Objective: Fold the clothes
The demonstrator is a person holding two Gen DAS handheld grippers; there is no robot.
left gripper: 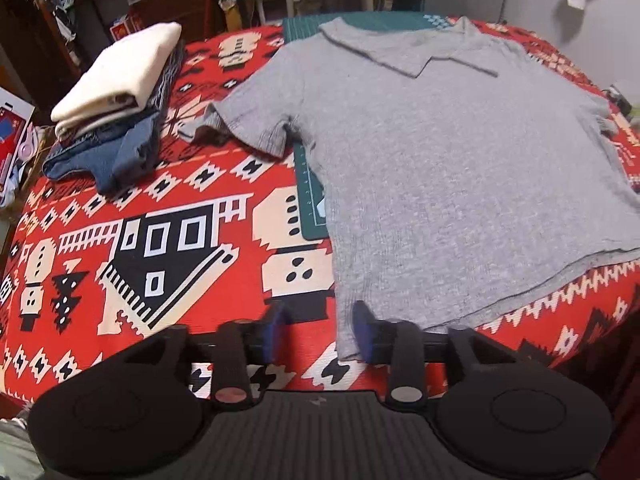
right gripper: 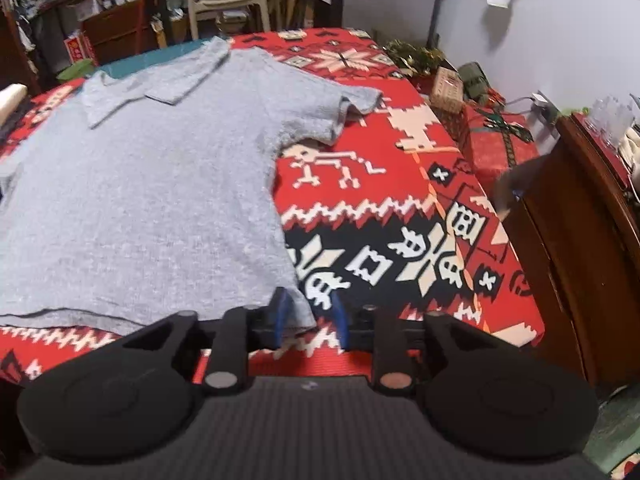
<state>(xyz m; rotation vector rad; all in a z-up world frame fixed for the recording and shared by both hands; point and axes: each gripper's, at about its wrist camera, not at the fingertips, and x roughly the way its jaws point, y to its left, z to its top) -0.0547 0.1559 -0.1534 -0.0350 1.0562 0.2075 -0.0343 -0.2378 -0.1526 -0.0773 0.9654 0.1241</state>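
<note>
At the far left of the table a stack of folded clothes (left gripper: 116, 92) sits on the red patterned cloth (left gripper: 160, 240), well apart from the work. Your left gripper (left gripper: 320, 330) has its blue fingers spread, one on the bare cloth and the other lying over the near left hem corner of the grey polo shirt (left gripper: 460, 152), so nothing is pinched. The shirt lies flat and face up, collar away from you, both short sleeves out to the sides, partly over a green cutting mat (left gripper: 310, 200). It looks like a thin, soft knit: light, limp, with no stiffness to carry a fold, and likely to sag and drag on the cloth if lifted from one point. Take it at the edges: hem corners, shoulders or sleeve seams. At the right, your right gripper (right gripper: 308, 314) also stands spread, straddling the near right hem corner (right gripper: 304, 316).
</note>
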